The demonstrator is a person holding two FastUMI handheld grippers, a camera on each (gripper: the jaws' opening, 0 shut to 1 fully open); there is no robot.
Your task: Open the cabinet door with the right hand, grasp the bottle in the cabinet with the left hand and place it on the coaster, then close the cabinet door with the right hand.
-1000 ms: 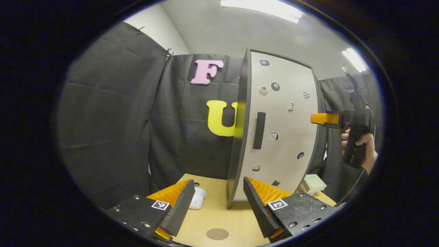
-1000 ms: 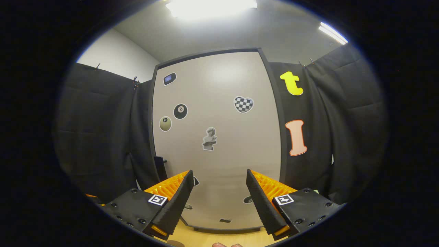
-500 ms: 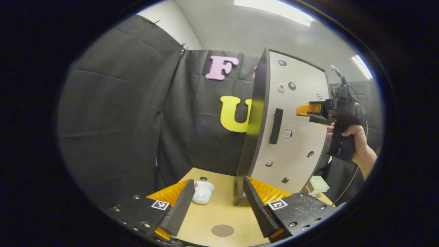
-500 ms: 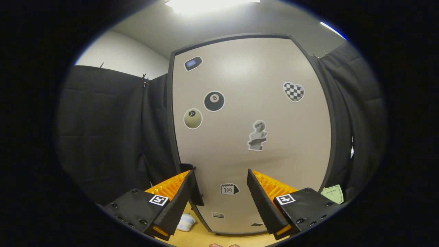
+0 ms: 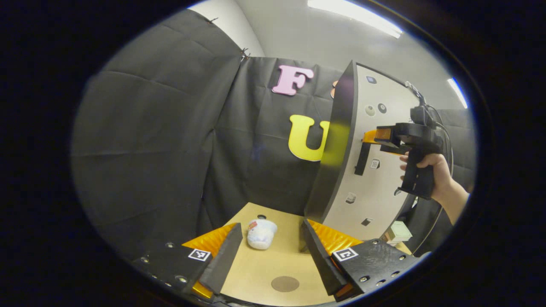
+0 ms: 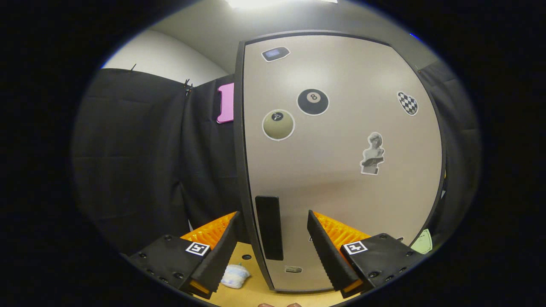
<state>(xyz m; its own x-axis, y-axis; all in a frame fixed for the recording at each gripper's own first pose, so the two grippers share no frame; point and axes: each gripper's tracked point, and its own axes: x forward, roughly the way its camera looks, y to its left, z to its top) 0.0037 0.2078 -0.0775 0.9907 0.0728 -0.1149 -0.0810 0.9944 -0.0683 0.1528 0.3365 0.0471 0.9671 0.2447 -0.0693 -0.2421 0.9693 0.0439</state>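
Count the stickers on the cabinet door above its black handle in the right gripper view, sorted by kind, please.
ball stickers: 2
checkered heart sticker: 1
bust sticker: 1
small blue rectangular sticker: 1
Total: 5

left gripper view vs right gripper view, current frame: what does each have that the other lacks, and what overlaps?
Left gripper view adds: the round brown coaster, plus the right gripper, open at the black bar handle, and the hand holding it. Right gripper view adds: the grey bust sticker and the checkered heart sticker. Shared: the beige cabinet door, that handle, the crumpled white wad and the light wooden table.
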